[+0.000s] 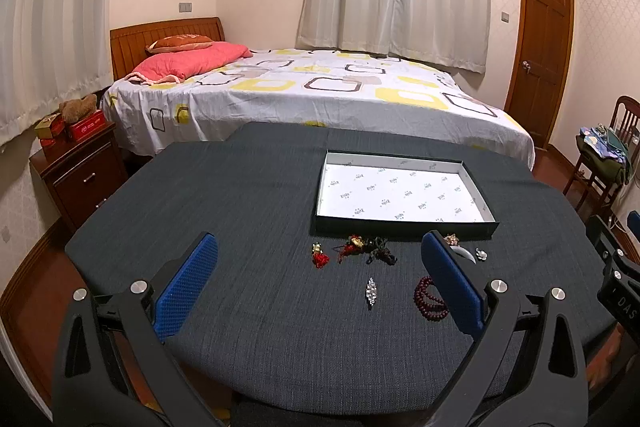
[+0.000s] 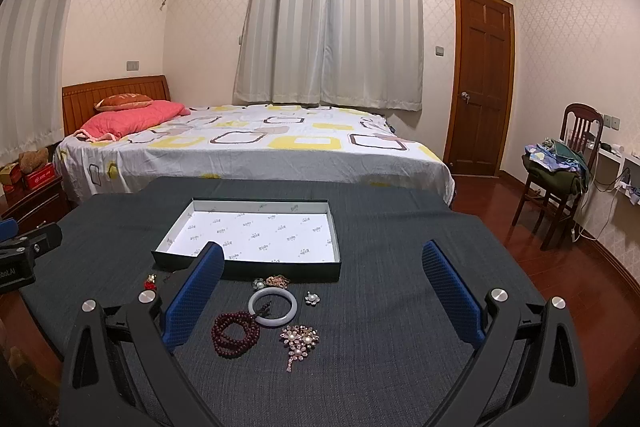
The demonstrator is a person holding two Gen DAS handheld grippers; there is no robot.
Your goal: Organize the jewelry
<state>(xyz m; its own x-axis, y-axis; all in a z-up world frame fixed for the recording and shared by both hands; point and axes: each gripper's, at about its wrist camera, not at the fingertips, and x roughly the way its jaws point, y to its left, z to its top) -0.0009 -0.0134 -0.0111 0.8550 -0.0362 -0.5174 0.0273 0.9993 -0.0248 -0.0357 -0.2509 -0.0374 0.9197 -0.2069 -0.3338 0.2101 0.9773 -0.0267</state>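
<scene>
A shallow dark box [image 1: 404, 225] with a white patterned lining lies on the dark cloth table; the right wrist view shows it too [image 2: 248, 269]. Several jewelry pieces lie in front of it: a red bead bracelet [image 2: 235, 333], a pale jade bangle [image 2: 273, 308], a pink flower brooch [image 2: 299, 341], a small flower stud [image 2: 312, 298], a silver brooch [image 1: 371, 291], red charms [image 1: 320, 259] and a dark knotted cord [image 1: 382, 251]. My left gripper [image 1: 320, 247] is open and empty above the near table. My right gripper [image 2: 323, 259] is open and empty above the jewelry.
A bed [image 1: 304, 95] stands beyond the table. A nightstand [image 1: 80, 171] with boxes is at the left. A chair [image 2: 560, 171] piled with clothes stands at the right, near a wooden door [image 2: 482, 83]. The table edge [image 1: 120, 187] drops to a wooden floor.
</scene>
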